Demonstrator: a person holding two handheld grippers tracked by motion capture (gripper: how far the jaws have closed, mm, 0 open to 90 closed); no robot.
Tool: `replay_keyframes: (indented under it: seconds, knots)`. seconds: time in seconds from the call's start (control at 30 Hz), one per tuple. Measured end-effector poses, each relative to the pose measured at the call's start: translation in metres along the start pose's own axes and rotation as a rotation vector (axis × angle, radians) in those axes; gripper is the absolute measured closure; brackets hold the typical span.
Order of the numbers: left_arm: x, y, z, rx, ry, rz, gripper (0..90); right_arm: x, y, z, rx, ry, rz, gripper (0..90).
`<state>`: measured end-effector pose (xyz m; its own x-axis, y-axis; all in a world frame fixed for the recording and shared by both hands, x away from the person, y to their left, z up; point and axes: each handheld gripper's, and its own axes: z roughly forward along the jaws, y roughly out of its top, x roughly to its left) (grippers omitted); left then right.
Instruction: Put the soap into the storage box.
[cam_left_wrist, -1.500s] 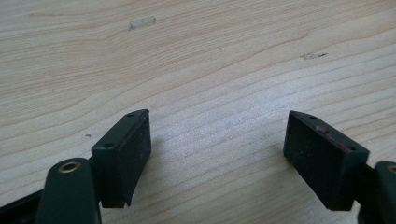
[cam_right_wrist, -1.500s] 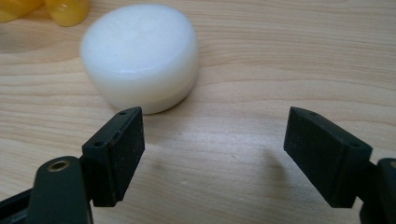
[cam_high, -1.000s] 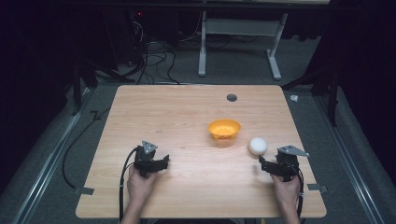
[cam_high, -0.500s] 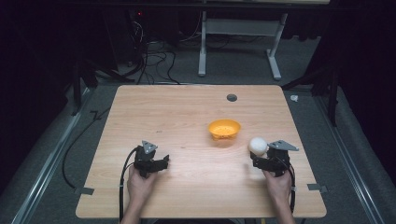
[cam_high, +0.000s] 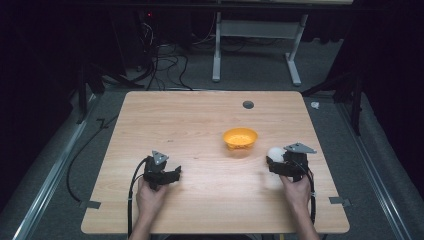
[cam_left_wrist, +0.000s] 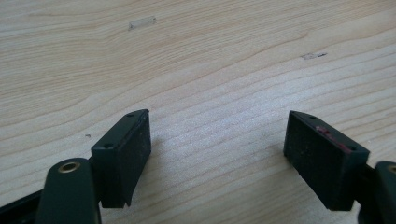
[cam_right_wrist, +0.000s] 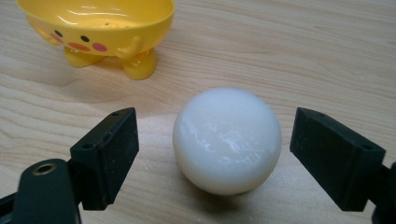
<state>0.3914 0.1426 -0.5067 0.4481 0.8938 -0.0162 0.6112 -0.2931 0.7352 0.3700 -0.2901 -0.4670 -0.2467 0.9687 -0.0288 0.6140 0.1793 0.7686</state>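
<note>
Right gripper (cam_right_wrist: 212, 140) jaws spread wide, straddling white ball (cam_right_wrist: 227, 139), not yet touching. Ball on table just beside yellow chick bowl (cam_right_wrist: 98, 28). Centre jaws, close gently (glossy, may roll or squirt out). Left gripper (cam_left_wrist: 217, 149) agape, idle over bare wood. Light wooden table (cam_high: 190, 125); dark room, cables beyond.

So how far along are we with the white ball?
Approach looks done: the right tongs are open with the white ball between the jaws, a gap showing on each side. In hand: closing on it; no grip yet, and the ball rests on the table. Left, probably: lifting it, likely toward the yellow bowl just beyond. The left tongs sit open over bare wood.
</note>
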Motion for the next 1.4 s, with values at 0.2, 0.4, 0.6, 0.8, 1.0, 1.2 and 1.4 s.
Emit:
replay_keyframes:
  seconds: [0.2, 0.4, 0.6, 0.8, 1.0, 1.2, 1.4]
  knots:
    - [0.000, 0.000, 0.000, 0.000, 0.000, 0.000, 23.6, -0.002, 0.004, 0.008, 0.014, 0.007, 0.007, 16.2]
    - [0.000, 0.000, 0.000, 0.000, 0.000, 0.001, 23.6, -0.003, 0.009, 0.016, 0.032, 0.003, 0.002, 16.2]
    - [0.000, 0.000, 0.000, 0.000, 0.000, 0.001, 23.6, -0.004, 0.010, 0.026, 0.055, 0.002, 0.003, 16.3]
    - [0.000, 0.000, 0.000, 0.000, 0.000, 0.000, 23.5, -0.006, 0.008, 0.031, 0.078, 0.001, 0.012, 16.5]
    - [0.000, 0.000, 0.000, 0.001, -0.001, 0.001, 23.5, -0.008, 0.006, 0.035, 0.093, -0.004, 0.019, 16.8]
    - [0.000, 0.000, 0.000, 0.000, -0.001, 0.001, 23.5, -0.009, 0.004, 0.040, 0.119, -0.008, 0.020, 19.0]
    - [0.000, 0.000, 0.000, 0.000, -0.001, 0.001, 23.5, -0.008, 0.003, 0.043, 0.131, -0.010, 0.002, 22.9]
